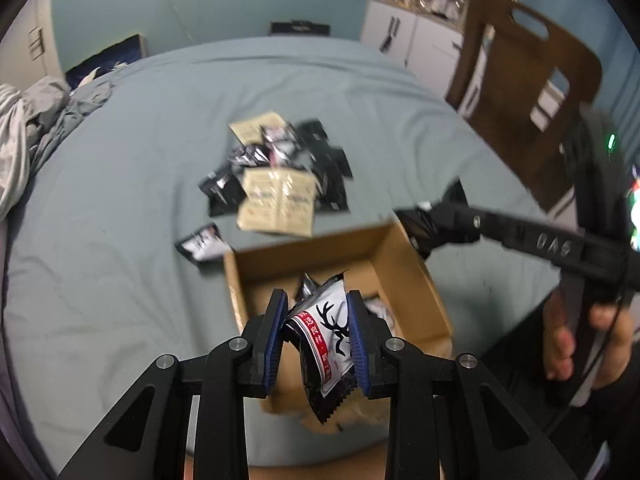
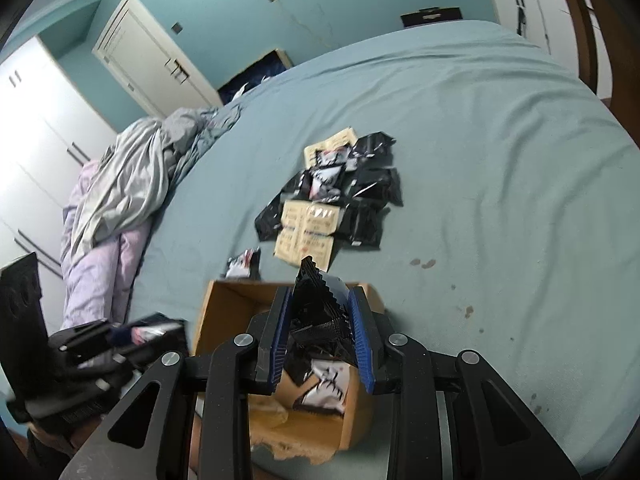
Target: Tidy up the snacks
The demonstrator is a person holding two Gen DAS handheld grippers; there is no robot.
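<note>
My left gripper (image 1: 318, 300) is shut on a black-and-white snack packet (image 1: 332, 336) with an antler print, and holds it above the open cardboard box (image 1: 308, 240). My right gripper (image 2: 320, 294) is shut on a black snack packet (image 2: 320, 312) with a zigzag edge, also over the box (image 2: 236, 292). A similar packet (image 2: 324, 388) lies inside the box. On the bed beyond it is a pile of black and beige snack packets (image 1: 280, 184) (image 2: 336, 200). One packet (image 1: 202, 242) (image 2: 243, 263) lies alone by the box's far left corner.
The box stands at the near edge of a blue-sheeted bed (image 2: 480, 140). Crumpled bedding (image 2: 132, 176) is heaped at the left. A brown wooden chair (image 1: 528, 92) and white cabinets (image 1: 404, 36) stand at the right. A person's hand (image 1: 576, 344) grips the right tool.
</note>
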